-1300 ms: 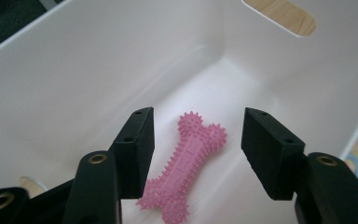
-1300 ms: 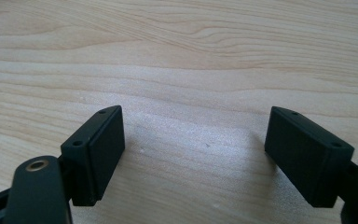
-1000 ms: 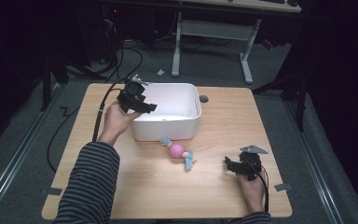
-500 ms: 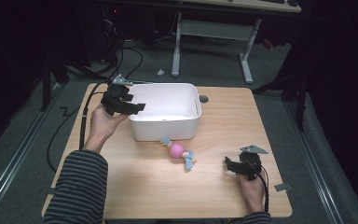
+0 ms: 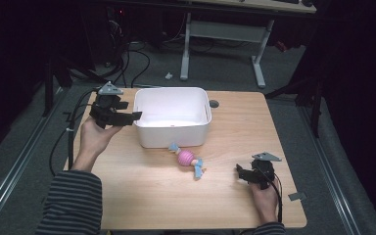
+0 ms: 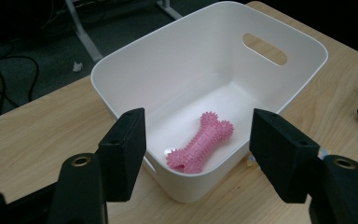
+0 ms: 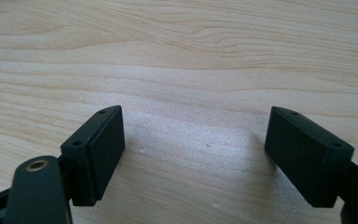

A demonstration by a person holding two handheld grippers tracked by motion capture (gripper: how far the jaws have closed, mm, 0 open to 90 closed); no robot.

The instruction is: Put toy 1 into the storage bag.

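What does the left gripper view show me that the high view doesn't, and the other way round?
Left gripper view alone: a pink bone toy lying on the floor of the white bin, seen between the left gripper and its open, empty jaws, which have just been opening.

High view alone: a pink ball toy with blue ends on the table in front of the bin, and the right gripper resting open near the table's right edge.

Both: the white bin, the wooden table and the left gripper beside the bin.
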